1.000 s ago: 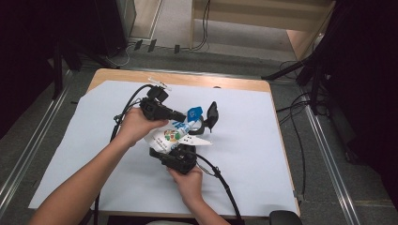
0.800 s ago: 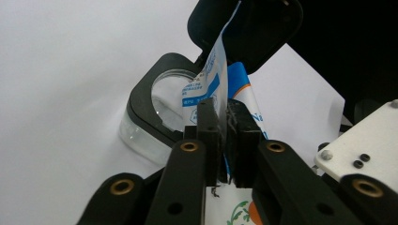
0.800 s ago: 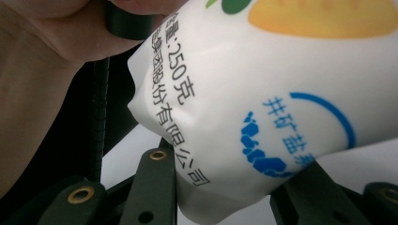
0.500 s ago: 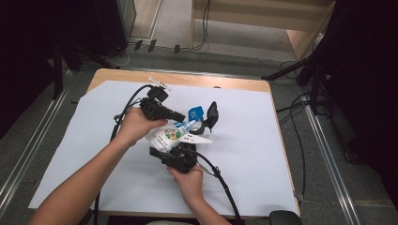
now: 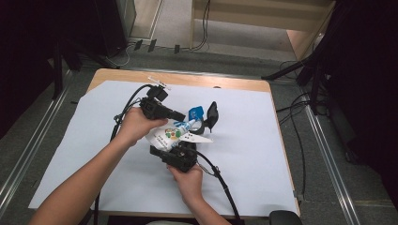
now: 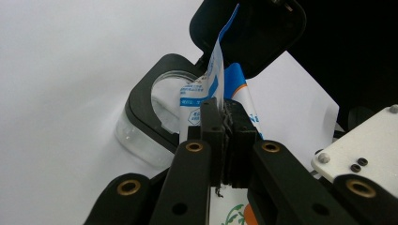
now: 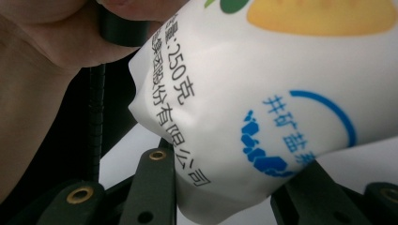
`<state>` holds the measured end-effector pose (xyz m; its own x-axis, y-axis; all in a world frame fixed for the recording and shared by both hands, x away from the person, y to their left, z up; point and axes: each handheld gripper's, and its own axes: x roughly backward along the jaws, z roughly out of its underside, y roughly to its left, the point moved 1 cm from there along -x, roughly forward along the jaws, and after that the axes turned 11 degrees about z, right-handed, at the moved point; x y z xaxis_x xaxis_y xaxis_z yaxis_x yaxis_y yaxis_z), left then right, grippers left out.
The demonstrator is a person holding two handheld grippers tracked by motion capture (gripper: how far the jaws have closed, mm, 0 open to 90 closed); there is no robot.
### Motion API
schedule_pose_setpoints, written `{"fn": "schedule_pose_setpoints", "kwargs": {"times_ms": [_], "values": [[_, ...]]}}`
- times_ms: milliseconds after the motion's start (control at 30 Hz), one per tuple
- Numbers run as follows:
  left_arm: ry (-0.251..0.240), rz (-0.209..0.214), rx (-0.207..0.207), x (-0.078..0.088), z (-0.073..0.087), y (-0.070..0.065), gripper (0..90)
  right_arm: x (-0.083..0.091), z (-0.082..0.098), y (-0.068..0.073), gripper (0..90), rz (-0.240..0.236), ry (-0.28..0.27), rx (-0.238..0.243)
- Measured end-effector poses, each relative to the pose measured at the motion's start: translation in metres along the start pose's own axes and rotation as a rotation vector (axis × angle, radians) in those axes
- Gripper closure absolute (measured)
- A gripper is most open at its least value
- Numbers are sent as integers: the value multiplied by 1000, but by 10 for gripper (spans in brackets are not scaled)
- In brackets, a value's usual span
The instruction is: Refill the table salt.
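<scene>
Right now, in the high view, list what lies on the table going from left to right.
Left hand → left gripper, shut on the top edge of the white bag → blue bag top → black-lidded clear container, lid open. The right gripper sits nearer, under the bag, so it has no clear place in the order.

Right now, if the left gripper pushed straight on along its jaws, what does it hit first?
The left gripper, shut on the bag's top edge, points at the clear container with its black lid raised. It would likely meet the container's rim first; depth is unclear.
</scene>
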<state>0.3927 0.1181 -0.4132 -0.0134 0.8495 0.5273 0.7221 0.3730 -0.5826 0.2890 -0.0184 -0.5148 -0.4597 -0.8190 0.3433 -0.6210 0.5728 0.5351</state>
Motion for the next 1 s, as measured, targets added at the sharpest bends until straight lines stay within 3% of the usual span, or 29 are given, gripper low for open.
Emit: {"fn": "schedule_pose_setpoints", "kwargs": {"times_ms": [233,633,767,1000], "values": [[15,14,-2,4,0,0,869,1,1,4,711,-16,-2,-30],[45,-6,-37,7,2,0,842,3,-1,4,713,-19,-1,-39],[47,0,-22,7,2,0,881,3,-2,4,712,-29,-11,-51],[39,19,1,5,2,1,900,1,-3,2,662,-38,16,-30]]}}
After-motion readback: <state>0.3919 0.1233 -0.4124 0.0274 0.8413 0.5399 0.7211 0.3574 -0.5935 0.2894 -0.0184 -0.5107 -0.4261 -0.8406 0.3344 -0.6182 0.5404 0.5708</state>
